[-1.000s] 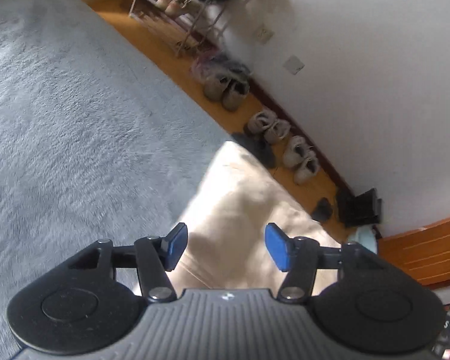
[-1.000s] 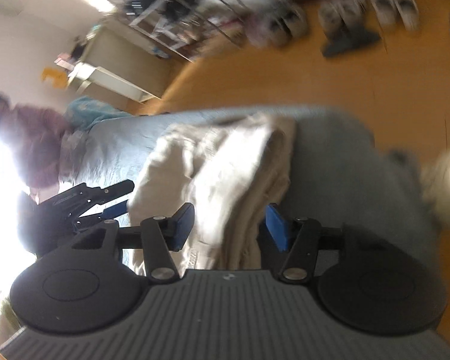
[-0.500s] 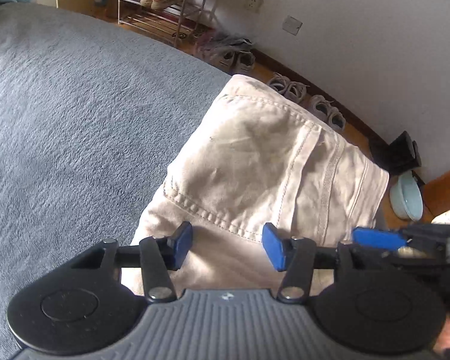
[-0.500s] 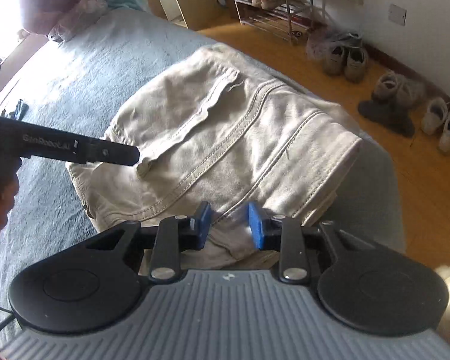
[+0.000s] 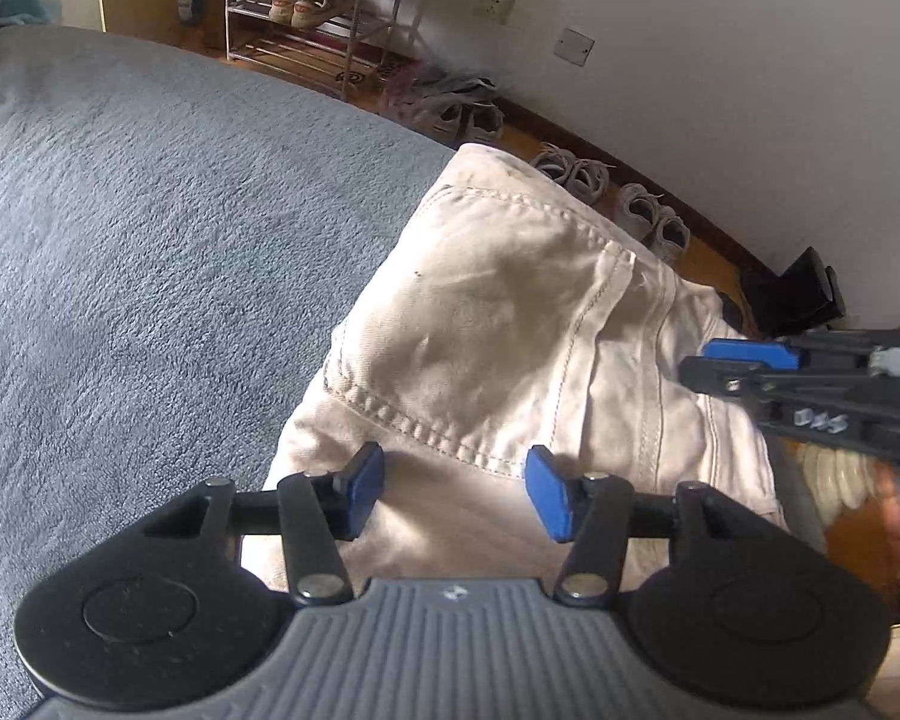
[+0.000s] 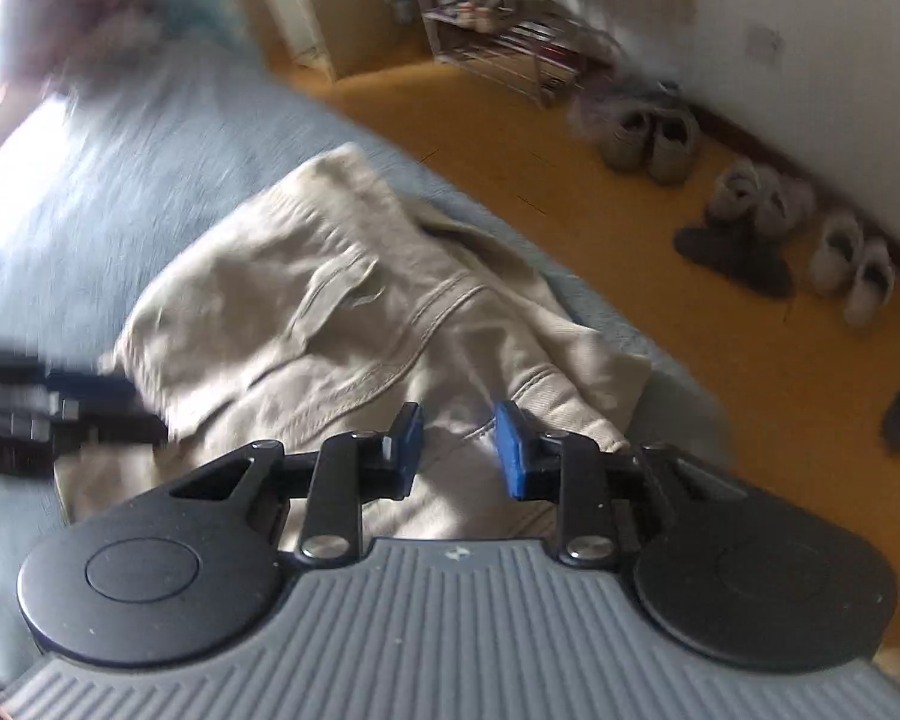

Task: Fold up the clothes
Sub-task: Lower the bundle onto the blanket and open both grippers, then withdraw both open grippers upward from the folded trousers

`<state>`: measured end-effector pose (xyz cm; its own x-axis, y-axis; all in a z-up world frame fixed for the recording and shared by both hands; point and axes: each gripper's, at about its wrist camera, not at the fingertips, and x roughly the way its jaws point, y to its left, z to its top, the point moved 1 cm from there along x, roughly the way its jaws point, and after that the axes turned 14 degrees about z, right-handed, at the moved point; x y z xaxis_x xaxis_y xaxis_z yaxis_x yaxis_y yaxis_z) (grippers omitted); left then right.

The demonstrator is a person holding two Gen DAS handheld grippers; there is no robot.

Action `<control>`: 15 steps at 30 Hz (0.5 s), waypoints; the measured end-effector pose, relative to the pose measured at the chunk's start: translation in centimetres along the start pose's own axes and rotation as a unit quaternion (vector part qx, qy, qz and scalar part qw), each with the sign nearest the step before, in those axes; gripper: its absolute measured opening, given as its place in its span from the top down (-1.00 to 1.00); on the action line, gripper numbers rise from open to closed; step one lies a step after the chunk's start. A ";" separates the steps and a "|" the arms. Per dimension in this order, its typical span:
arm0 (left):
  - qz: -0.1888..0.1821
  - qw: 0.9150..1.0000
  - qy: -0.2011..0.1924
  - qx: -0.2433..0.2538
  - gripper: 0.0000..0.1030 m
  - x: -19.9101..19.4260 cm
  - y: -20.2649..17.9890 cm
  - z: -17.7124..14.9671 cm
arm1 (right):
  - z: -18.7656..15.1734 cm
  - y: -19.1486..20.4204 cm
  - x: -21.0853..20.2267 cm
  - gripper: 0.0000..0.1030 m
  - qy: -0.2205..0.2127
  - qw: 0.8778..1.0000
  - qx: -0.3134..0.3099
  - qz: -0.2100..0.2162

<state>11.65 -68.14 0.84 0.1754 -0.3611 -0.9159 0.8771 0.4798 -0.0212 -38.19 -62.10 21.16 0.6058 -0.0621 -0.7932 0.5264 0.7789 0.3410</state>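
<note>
Beige trousers [image 5: 510,324] lie folded on the grey bed cover [image 5: 120,252] near its edge; left gripper [image 5: 455,495] hovers half-open and empty, right gripper [image 6: 457,444] narrow and empty; each should seize the near hem squarely, all layers together.

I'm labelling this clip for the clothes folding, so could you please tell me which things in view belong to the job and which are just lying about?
Part of the job:
- beige trousers, folded on the grey bedcover
- left gripper, open above them
- right gripper, narrowly open above them

Just lying about:
- shoe rack
- shoes along the wall
- wall socket
</note>
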 end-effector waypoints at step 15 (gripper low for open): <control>0.034 0.999 -0.005 -0.002 -0.17 -11.7 -7.7 -5.2 | 8.7 -9.6 3.3 0.48 -0.044 0.953 0.251 0.167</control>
<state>0.48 -63.42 9.62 0.2398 -0.3360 -0.9108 0.8612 0.5067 0.0398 -36.07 -75.20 19.67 0.8257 0.0675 -0.5601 0.5007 0.3698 0.7827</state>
